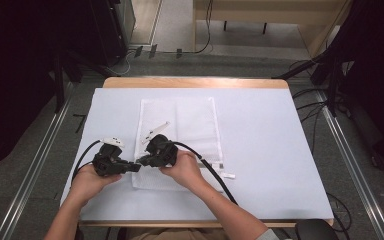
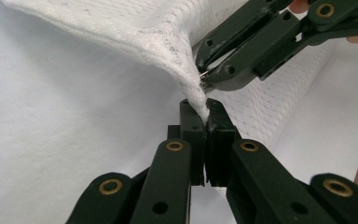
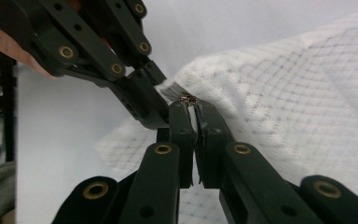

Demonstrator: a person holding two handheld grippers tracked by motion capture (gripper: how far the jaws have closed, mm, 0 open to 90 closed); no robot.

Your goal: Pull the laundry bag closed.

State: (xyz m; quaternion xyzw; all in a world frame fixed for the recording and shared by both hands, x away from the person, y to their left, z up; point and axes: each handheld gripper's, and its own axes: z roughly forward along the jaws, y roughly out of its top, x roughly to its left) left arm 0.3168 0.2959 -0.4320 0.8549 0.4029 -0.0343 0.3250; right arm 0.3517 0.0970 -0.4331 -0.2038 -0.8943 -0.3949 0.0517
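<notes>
The white mesh laundry bag (image 1: pixel 177 135) lies flat on the white-covered worktop (image 1: pixel 260 150), left of its middle and closer to the near edge than the far one, its long side running from near to far. Its near left corner is lifted off the surface and drawn into a peak, because both grippers meet there.

In the left gripper view, the left gripper (image 2: pixel 205 122) has its jaws closed on a pinch of mesh at that corner. Held this way, the fabric is anchored and pulled taut, which I judge is meant to give the other tool something to pull against.

The right gripper (image 3: pixel 192 108) comes in from the opposite side, its jaws closed narrow on a small metal piece (image 3: pixel 185 98) at the bag's edge. That looks like the zip's pull tab, though it is too small to be sure. The two gripper tips sit just beside each other, nearly touching.

A small white tag (image 1: pixel 228 175) lies near the bag's near right corner. The likely purpose is running the zip along the near edge while the corner stays pinned.
</notes>
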